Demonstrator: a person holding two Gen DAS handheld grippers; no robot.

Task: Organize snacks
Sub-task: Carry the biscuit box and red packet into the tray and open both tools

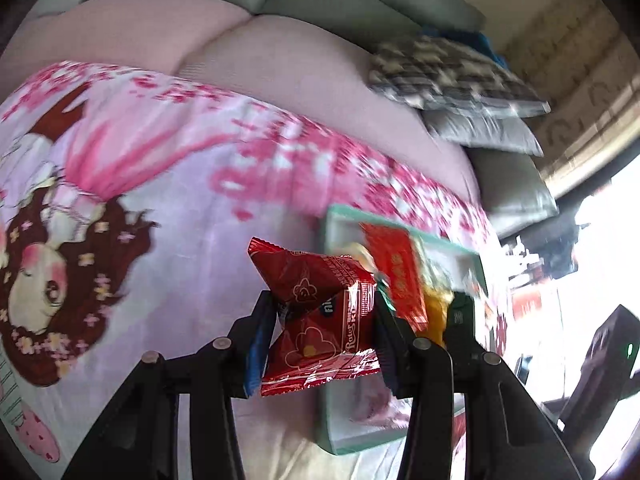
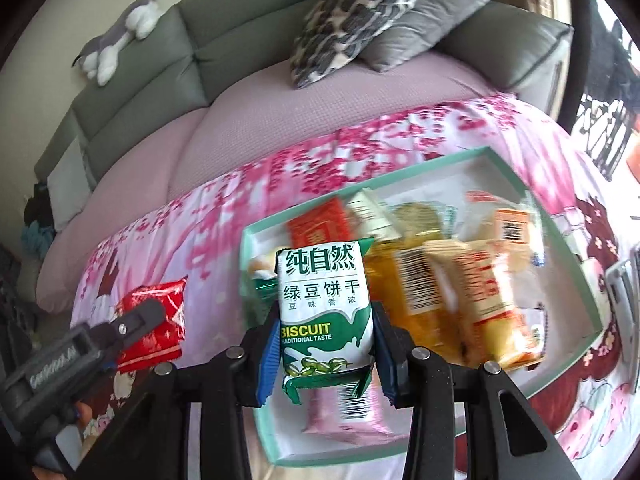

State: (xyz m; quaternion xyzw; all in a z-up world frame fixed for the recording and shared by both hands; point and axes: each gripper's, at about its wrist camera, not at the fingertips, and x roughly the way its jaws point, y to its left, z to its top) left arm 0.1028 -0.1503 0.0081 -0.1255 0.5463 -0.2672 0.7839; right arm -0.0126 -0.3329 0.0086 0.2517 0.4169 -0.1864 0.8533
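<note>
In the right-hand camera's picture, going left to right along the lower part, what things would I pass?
The left gripper → red snack packet it holds → green biscuit packet in the right gripper → orange packets in the mint-rimmed tray.

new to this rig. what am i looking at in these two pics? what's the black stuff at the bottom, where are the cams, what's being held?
No robot here: a person holds a hand-held two-finger gripper in each hand, and each gripper carries a fisheye camera looking forward along its fingers. The black bars at the bottom of each picture are that gripper's own fingers.

Left wrist view: the left gripper is shut on a red snack packet.

Right wrist view: the right gripper is shut on a green-and-white biscuit pack, held above a teal-rimmed tray. The tray holds several other packets, blurred but mostly orange, yellow and red. At the left edge you see the other gripper with its red packet.

The tray sits on a pink floral cartoon-print cloth. Behind it is a grey sofa with cushions and a plush toy.
</note>
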